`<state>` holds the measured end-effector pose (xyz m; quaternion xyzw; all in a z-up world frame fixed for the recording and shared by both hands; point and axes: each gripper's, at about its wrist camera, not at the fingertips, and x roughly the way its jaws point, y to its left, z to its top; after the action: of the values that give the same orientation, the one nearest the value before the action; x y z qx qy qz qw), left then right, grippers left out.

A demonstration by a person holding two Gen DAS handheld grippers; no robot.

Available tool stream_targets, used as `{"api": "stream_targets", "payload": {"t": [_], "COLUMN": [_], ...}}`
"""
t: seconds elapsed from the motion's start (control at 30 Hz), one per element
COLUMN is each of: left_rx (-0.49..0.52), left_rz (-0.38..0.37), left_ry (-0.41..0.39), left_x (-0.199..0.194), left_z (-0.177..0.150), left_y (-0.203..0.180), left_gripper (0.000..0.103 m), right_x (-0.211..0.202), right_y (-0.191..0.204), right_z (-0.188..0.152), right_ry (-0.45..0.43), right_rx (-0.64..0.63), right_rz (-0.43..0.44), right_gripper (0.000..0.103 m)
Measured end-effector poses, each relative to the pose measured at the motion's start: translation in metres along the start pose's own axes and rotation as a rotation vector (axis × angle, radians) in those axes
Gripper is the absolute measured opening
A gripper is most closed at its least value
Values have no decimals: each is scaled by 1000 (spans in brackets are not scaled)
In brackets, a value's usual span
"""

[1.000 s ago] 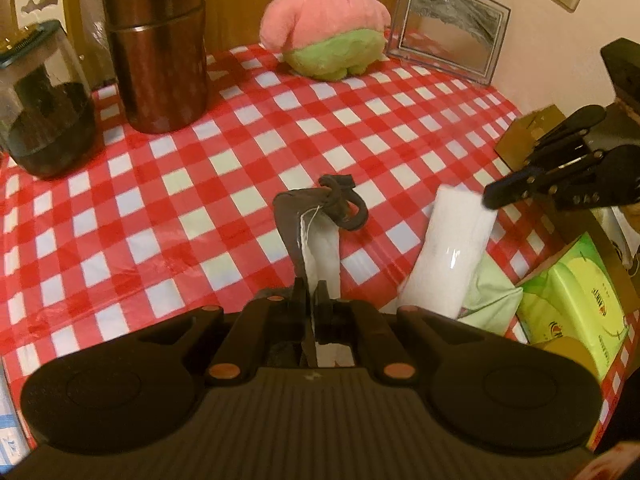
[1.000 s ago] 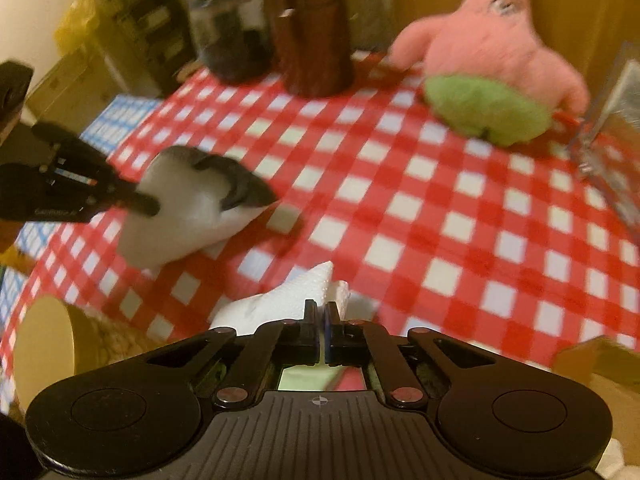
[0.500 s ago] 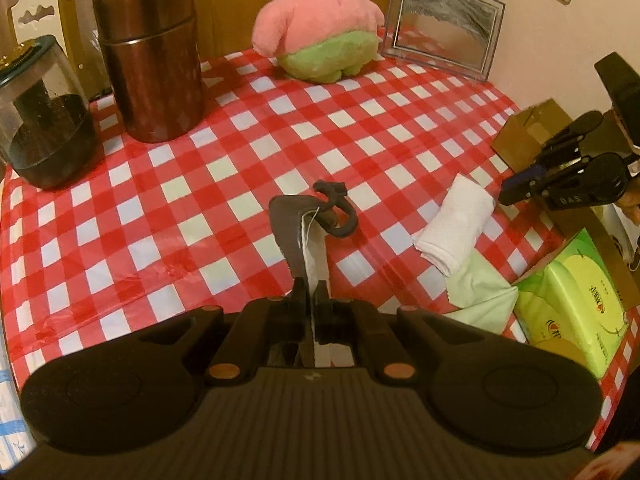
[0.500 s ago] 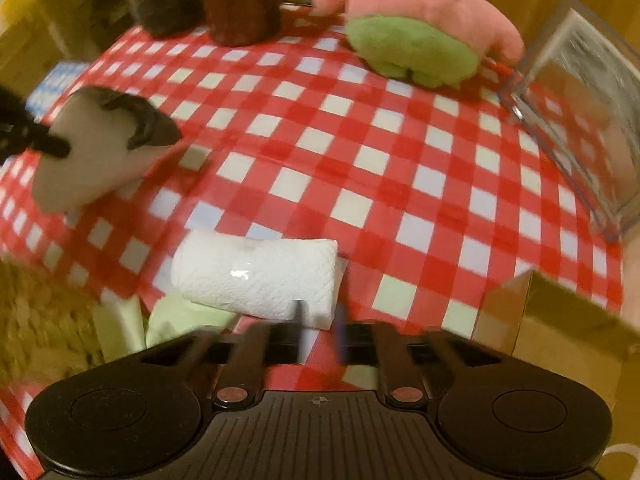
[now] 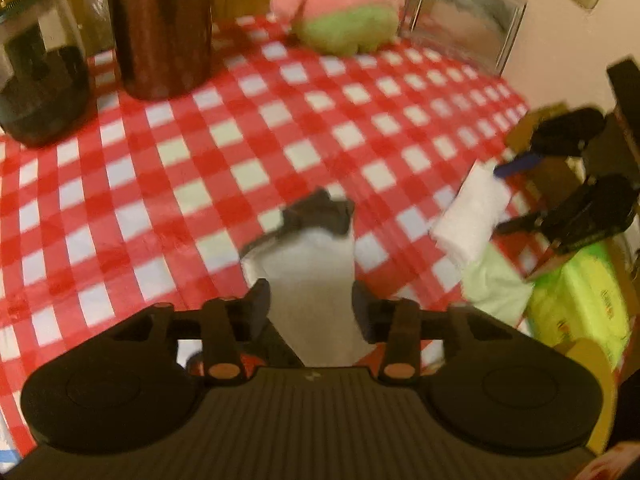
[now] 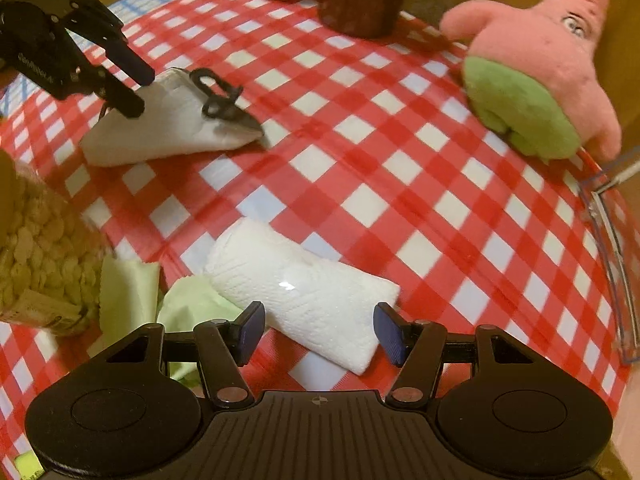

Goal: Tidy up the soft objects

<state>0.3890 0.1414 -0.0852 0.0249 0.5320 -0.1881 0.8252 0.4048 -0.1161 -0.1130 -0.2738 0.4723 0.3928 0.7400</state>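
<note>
On the checked desk, the left tongs have just been opening, released around the grey-tipped white cloth lying between them. The right tongs, also just opening, stand released over the white roll.

Left gripper pointed steeply downward, its fingers just opened and parted. Right gripper, likewise angled downward, had fingers spread wider, also newly opened.

Print on the left hand-held gripper and the green tissue pack is too blurred to read.
</note>
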Motion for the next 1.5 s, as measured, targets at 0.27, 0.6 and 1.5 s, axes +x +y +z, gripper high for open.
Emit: {"api": "stream_targets", "payload": {"t": [0.27,0.6,1.5], "left_rx": [54,42,47], "left_rz": [37,55,16], "left_ry": [24,-101,7], "left_x": [23,-13,15], "left_z": [-12,12,-8], "left_y": [-10,-6,-8], "left_gripper": [31,2,62], "right_x": [15,13,15], "right_y": [8,1,1], "right_z": [0,6,-2], "right_ry": [45,27,28], "right_rx": [-111,-121,-216], "right_rz": [-30,-45,-83], "right_gripper": [63,30,59]}}
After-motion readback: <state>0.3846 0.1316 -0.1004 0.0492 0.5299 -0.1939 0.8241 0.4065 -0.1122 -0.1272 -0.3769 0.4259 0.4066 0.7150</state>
